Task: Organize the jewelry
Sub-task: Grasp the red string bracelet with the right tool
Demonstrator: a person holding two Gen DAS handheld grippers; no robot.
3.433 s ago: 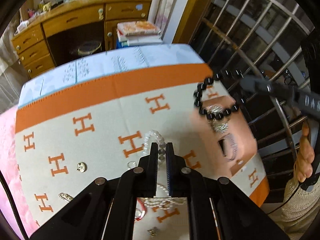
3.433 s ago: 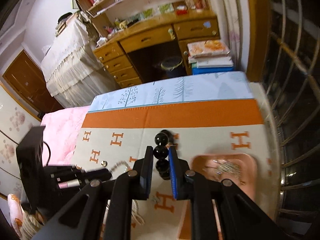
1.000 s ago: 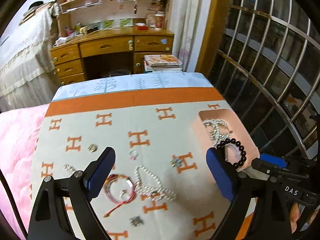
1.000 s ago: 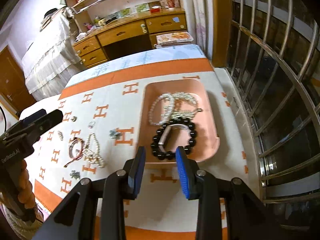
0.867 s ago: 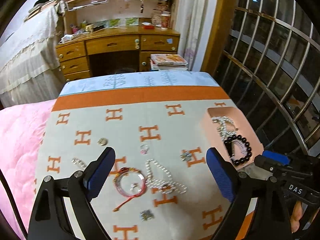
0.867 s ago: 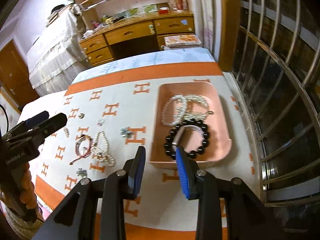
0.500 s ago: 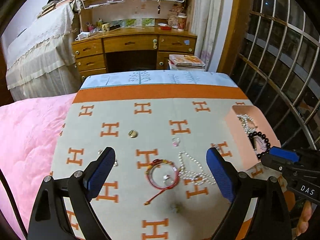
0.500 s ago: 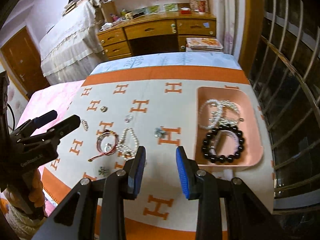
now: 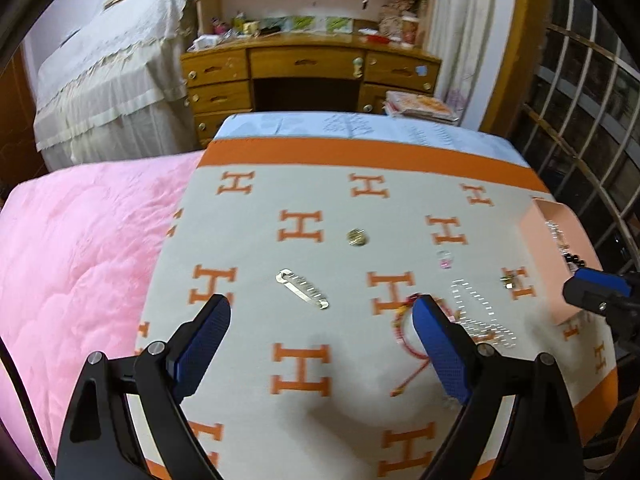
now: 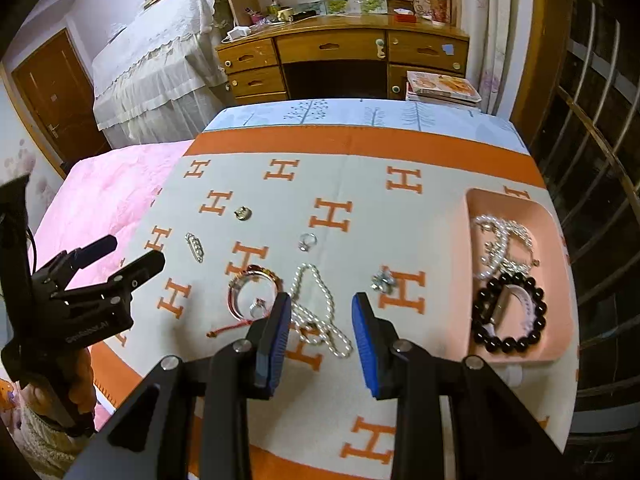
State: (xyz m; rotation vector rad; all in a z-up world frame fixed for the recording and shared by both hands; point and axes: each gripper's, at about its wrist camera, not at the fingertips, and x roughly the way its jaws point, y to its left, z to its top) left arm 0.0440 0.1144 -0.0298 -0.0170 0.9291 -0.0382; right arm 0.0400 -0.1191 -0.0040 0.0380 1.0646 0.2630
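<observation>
Nearest the right wrist camera, the right gripper (image 10: 321,322) hangs with its blue-padded jaws partly apart and nothing between them, above the cream blanket with orange H letters (image 10: 340,184). Just beyond its tips lies a white pearl necklace (image 10: 320,312), its near loop partly hidden behind the left finger. Touching it on the left is a red cord bracelet (image 10: 250,290) with a small ring inside its loop. The left gripper (image 9: 322,344) has its jaws spread wide and empty; its right finger covers part of that red bracelet. Farther out on the blanket lie a silver bar clip (image 10: 195,247), a small gold round piece (image 10: 242,213), a silver ring (image 10: 307,241) and a small silver charm (image 10: 382,279), too small to identify further. At the right, the pink rectangular tray (image 10: 516,356) holds a black bead bracelet (image 10: 506,312) and, beyond it, a tangle of pearl and silver chains (image 10: 504,244) whose separate strands cannot be told apart. In the left wrist view the tray is cut off at the edge and blurred.
</observation>
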